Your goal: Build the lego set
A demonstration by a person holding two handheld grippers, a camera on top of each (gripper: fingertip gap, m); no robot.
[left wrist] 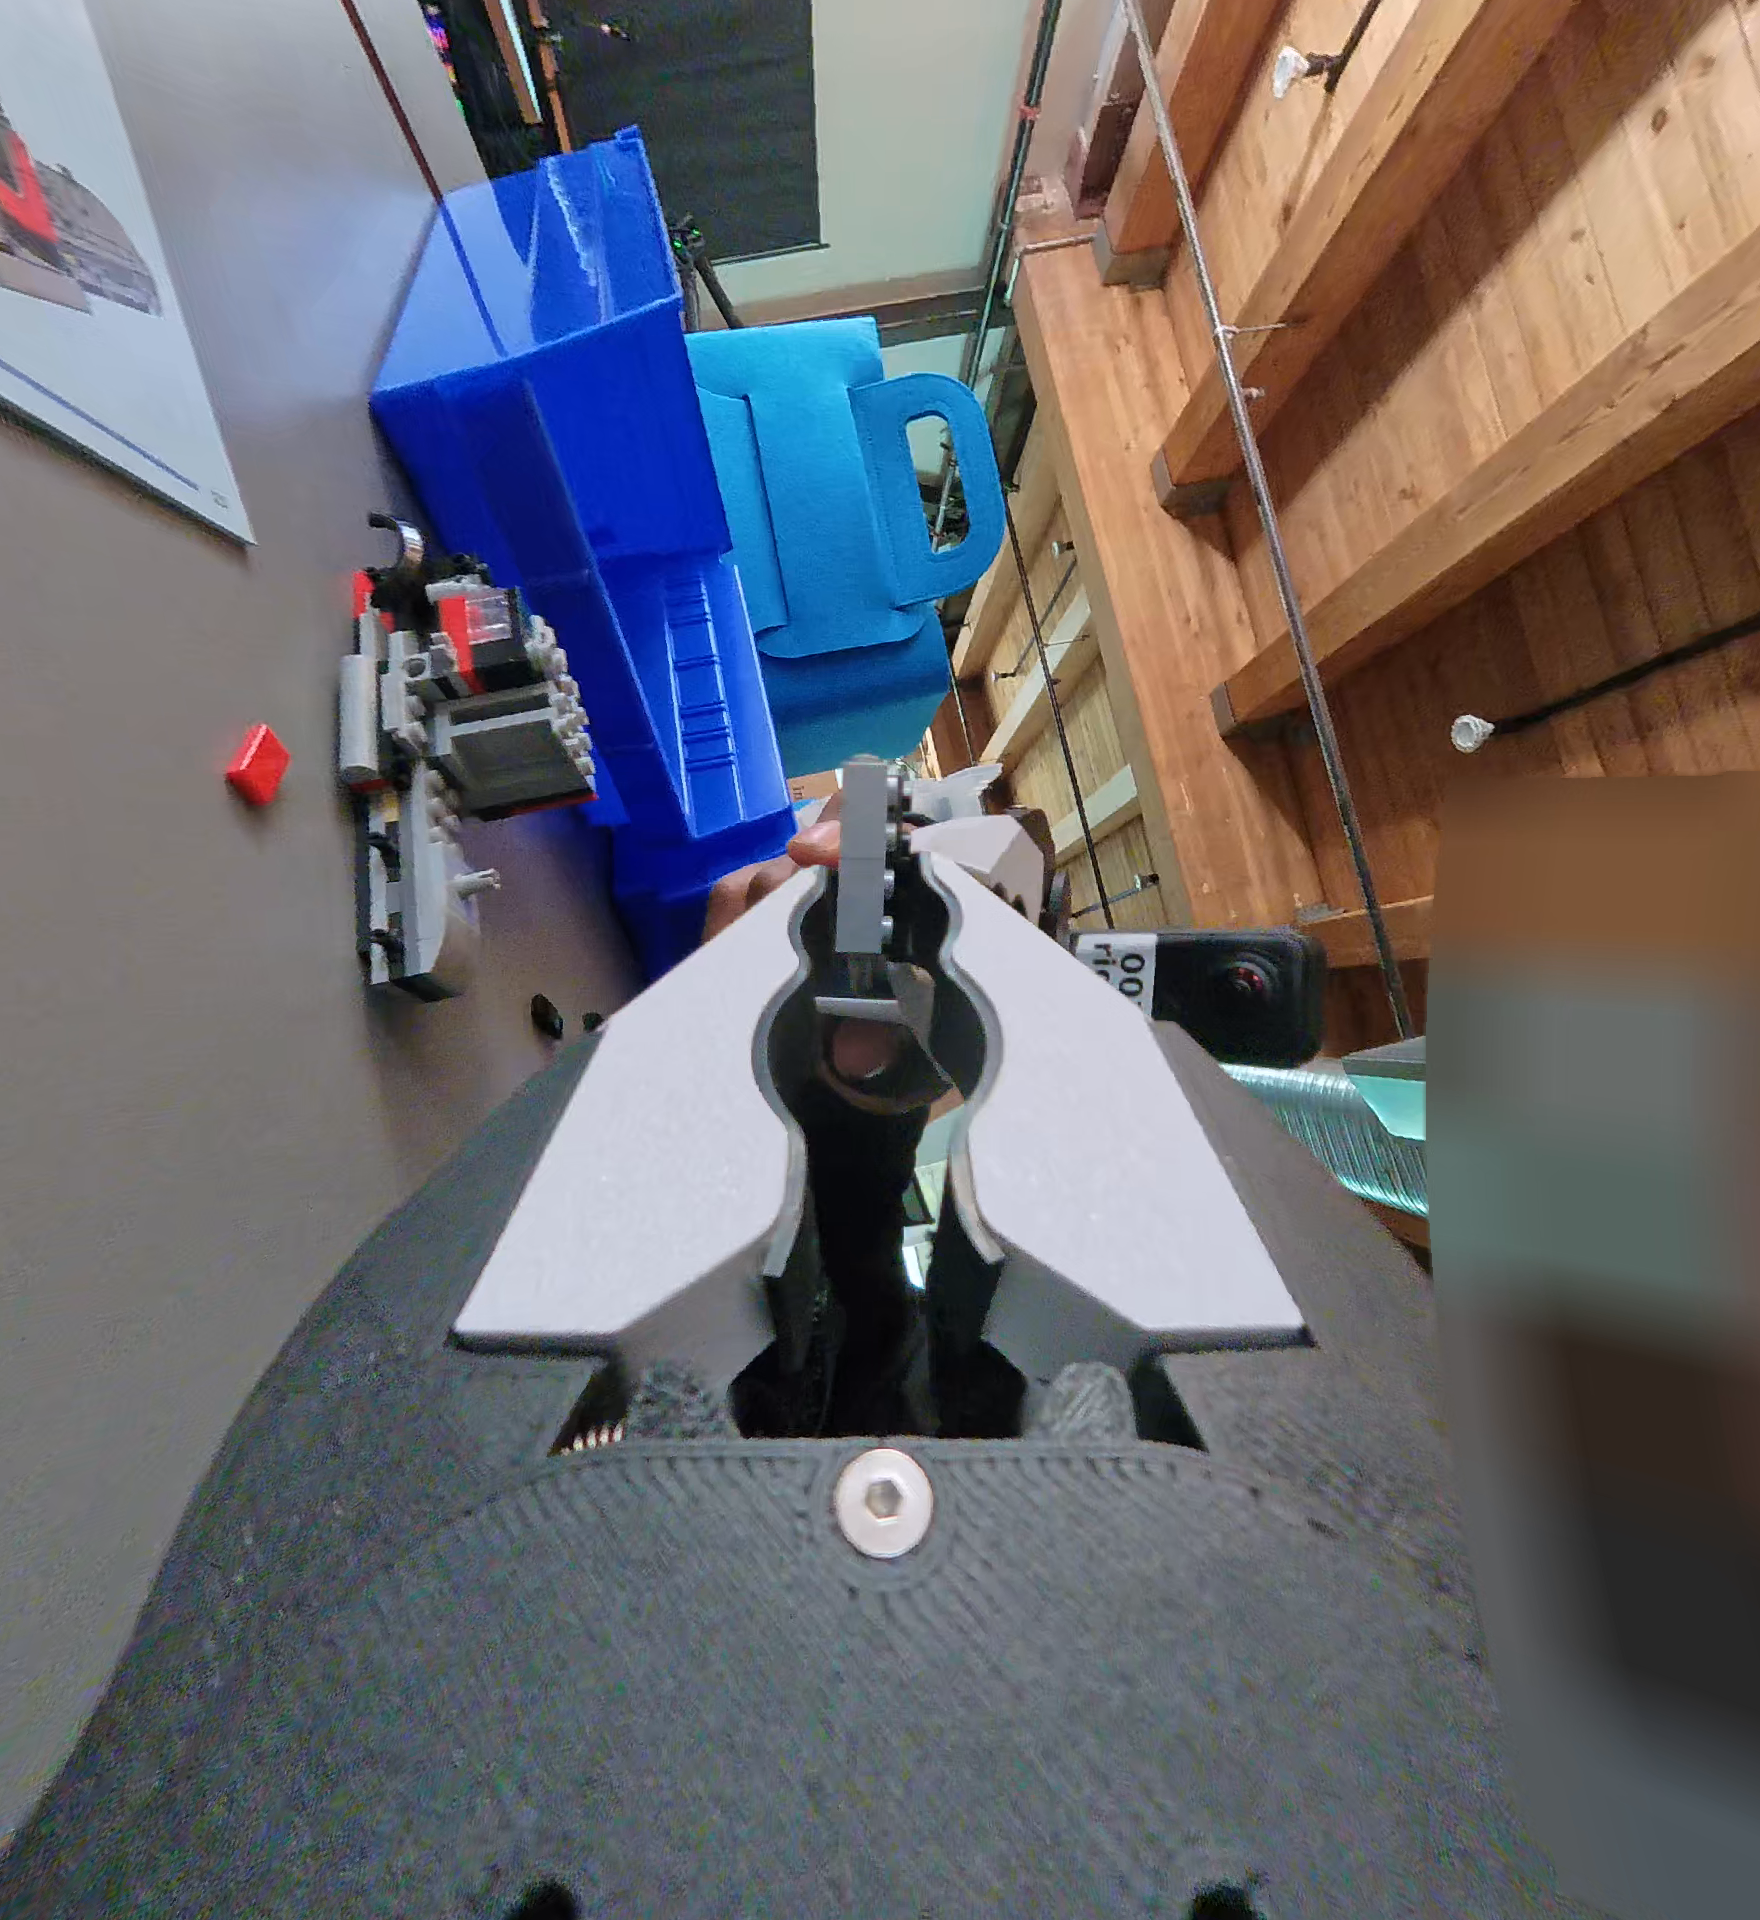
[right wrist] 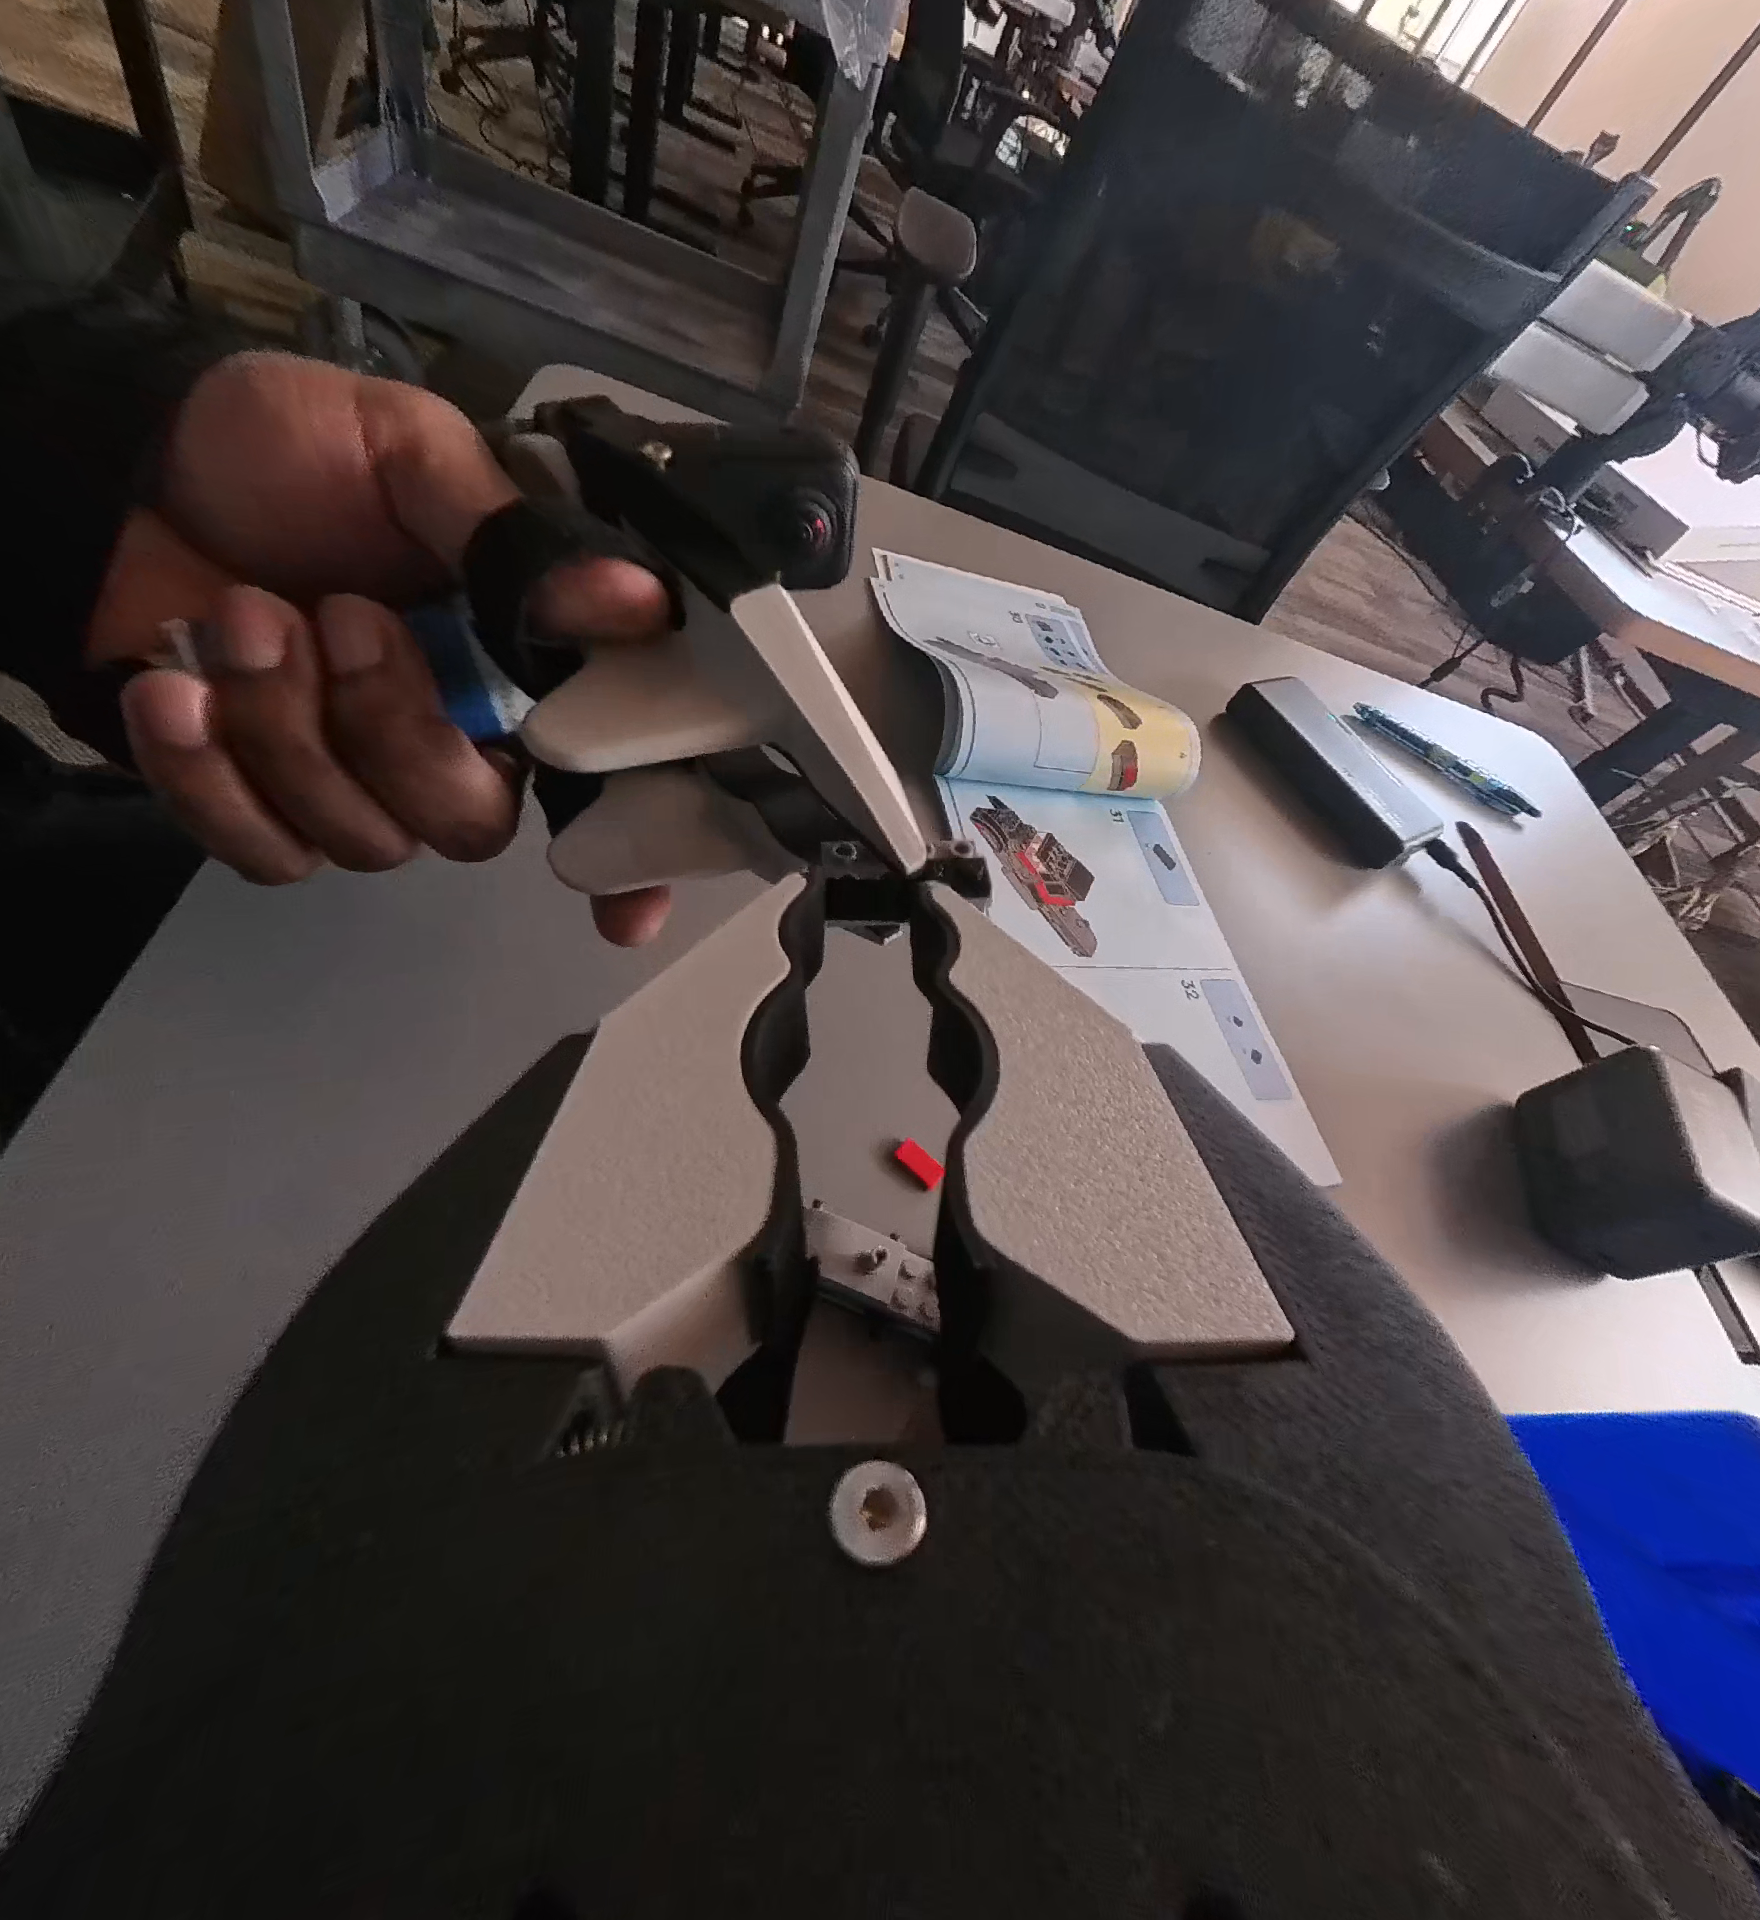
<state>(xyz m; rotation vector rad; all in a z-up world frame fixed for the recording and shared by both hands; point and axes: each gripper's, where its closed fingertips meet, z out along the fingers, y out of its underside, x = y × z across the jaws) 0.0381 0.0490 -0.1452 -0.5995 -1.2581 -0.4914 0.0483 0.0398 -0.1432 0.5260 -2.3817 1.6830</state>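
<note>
Left gripper (left wrist: pixel 871 883) held up off the table (left wrist: pixel 128 935), fingers pinching a grey lego piece (left wrist: pixel 863 862) at the tips; the piece stands on edge with studs facing right. Right gripper (right wrist: pixel 868 896) meets it from the opposite side, fingers pinching a small dark lego piece (right wrist: pixel 860 899); in the right wrist view the left gripper's tip touches that piece from above, so both pieces sit together in mid-air between the two tips. A hand (right wrist: pixel 336 623) grips the left gripper's handle.

Partly built lego model (left wrist: pixel 450 748), grey, black and red, lies on the table beside a blue bin (left wrist: pixel 564 436); a lighter blue box (left wrist: pixel 834 540) with a handle sits just behind the bin. Red tile (left wrist: pixel 258 764) loose on the table near the model, apart from it. Two tiny black bits (left wrist: pixel 547 1016) on the table near the model's other end.

Open instruction booklet (right wrist: pixel 1063 790) on the table beyond the grippers, pages curled at the fold. Past it a dark flat device (right wrist: pixel 1333 769) with a cable, a pen (right wrist: pixel 1442 758) just beside it, and a black box-shaped camera (right wrist: pixel 1645 1164) near the table's right side
</note>
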